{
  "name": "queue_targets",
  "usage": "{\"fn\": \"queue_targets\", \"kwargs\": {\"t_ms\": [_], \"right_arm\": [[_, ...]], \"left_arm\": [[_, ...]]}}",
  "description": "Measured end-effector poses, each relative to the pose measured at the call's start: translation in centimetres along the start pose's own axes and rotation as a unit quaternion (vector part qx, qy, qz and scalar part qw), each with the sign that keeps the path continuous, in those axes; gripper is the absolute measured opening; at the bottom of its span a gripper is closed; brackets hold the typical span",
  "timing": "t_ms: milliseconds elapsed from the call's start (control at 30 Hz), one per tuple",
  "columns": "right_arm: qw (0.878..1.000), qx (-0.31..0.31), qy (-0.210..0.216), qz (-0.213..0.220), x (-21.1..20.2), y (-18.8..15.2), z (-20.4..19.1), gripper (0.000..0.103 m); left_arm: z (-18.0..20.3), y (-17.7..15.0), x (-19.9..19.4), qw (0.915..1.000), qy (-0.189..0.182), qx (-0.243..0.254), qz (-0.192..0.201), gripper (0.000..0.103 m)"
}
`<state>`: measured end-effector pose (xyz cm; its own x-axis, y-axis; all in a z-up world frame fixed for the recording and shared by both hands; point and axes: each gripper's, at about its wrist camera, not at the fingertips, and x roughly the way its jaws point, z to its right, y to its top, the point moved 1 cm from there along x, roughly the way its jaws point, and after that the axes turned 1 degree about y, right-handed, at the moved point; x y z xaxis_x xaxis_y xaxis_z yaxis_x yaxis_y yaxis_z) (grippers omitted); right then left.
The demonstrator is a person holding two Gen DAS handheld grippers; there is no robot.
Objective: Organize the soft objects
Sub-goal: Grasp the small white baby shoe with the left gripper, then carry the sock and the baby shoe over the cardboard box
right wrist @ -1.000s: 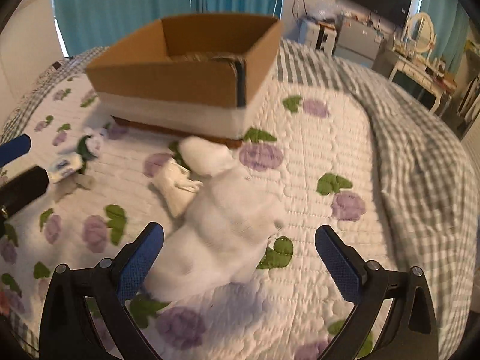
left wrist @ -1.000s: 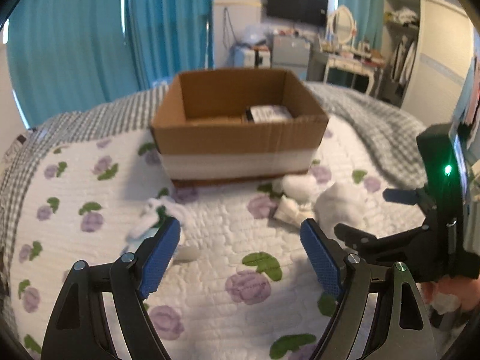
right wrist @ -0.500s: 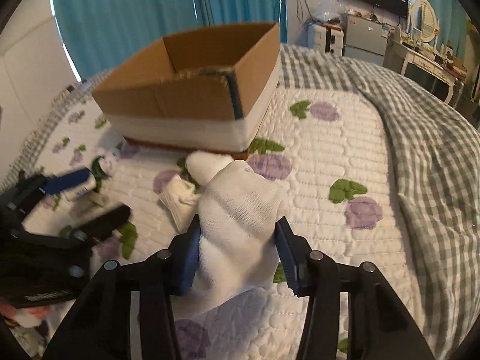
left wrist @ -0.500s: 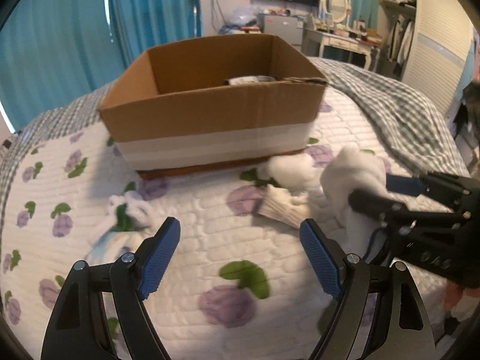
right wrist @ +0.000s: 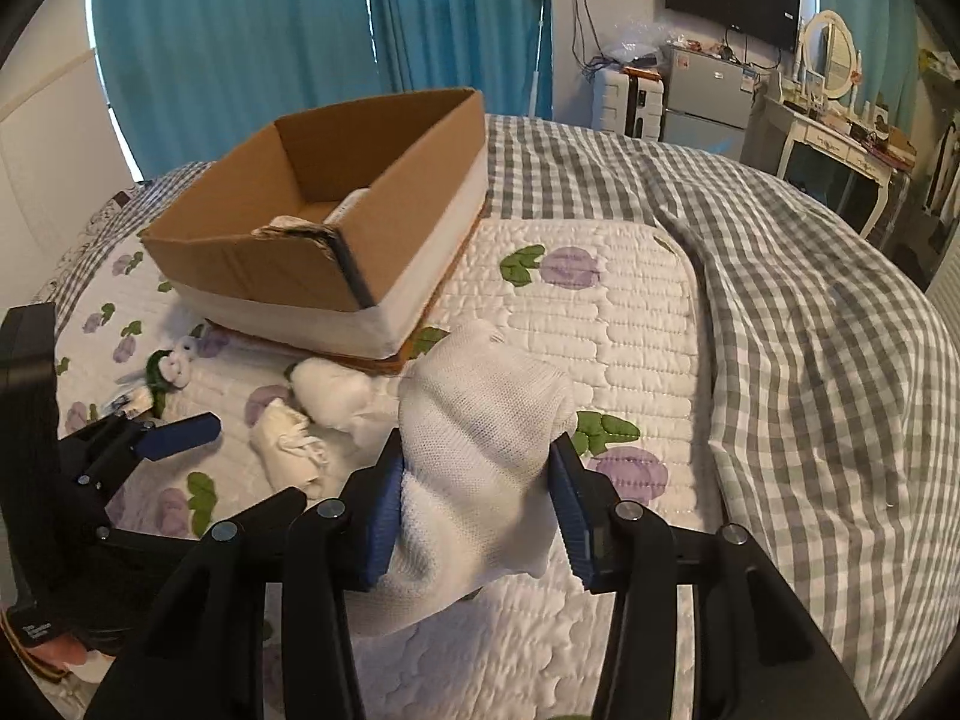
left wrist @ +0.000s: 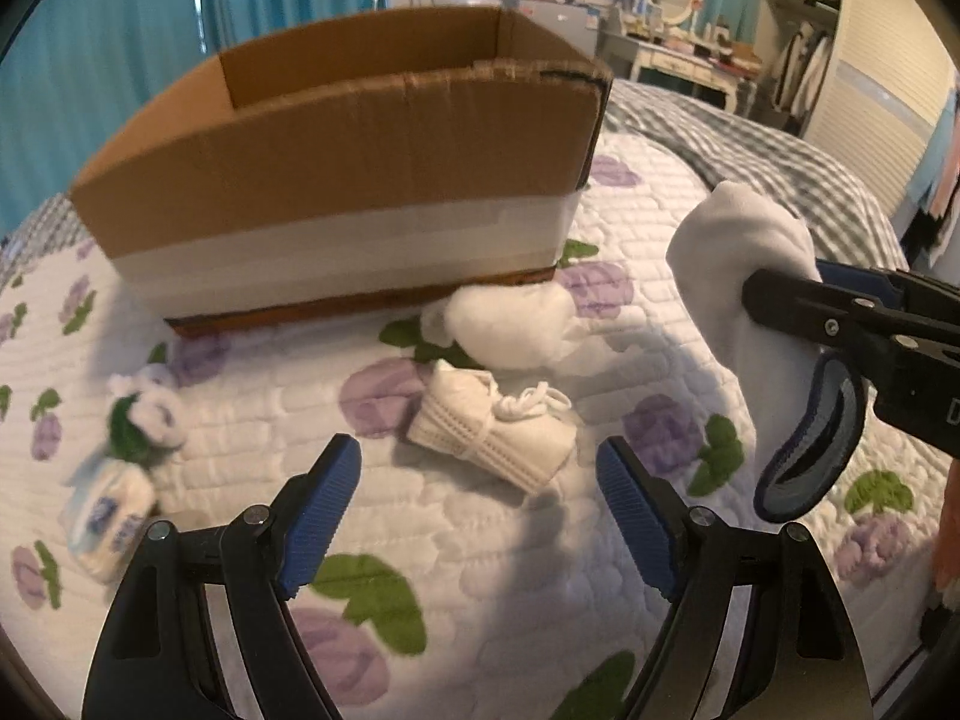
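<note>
The right gripper (right wrist: 477, 504) clamps a white sock (right wrist: 480, 450), with the box (right wrist: 336, 276) ahead to its left.

My right gripper (right wrist: 477, 516), black with blue ribbed pads, pinches a white knitted sock (right wrist: 480, 450) with a navy cuff. My left gripper (left wrist: 480, 510) has the same black and blue. The brown cardboard box (left wrist: 360, 156) wears a white tape band. The white quilted bedspread (left wrist: 468, 546) carries purple flowers with green leaves; beyond lies a grey-and-white checked blanket (right wrist: 810, 300) and teal curtains (right wrist: 240, 30).
</note>
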<state>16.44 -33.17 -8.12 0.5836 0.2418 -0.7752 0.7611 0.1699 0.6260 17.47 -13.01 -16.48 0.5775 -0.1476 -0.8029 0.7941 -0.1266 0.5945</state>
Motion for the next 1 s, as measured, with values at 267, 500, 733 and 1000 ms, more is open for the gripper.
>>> {"fn": "queue_targets", "kwargs": {"t_ms": [267, 500, 733, 1000], "right_arm": [[0.999, 0.023, 0.016, -0.016, 1.6, -0.6, 1.3, 0.045], [1.000, 0.021, 0.009, -0.008, 1.1, -0.4, 1.2, 0.045], [1.000, 0.009, -0.009, 0.007, -1.8, 0.0, -0.1, 0.045], [0.997, -0.035, -0.036, 0.061, -9.0, 2.1, -4.2, 0.045]], "left_arm": [[0.5, 0.1, 1.8, 0.9998, 0.000, 0.021, 0.002, 0.073], [0.3, 0.2, 0.7, 0.9994, -0.026, 0.022, 0.001, 0.058], [0.0, 0.2, -3.9, 0.9986, -0.030, 0.033, 0.029, 0.058], [-1.9, 0.4, -11.8, 0.9953, -0.017, 0.032, 0.089, 0.058]]}}
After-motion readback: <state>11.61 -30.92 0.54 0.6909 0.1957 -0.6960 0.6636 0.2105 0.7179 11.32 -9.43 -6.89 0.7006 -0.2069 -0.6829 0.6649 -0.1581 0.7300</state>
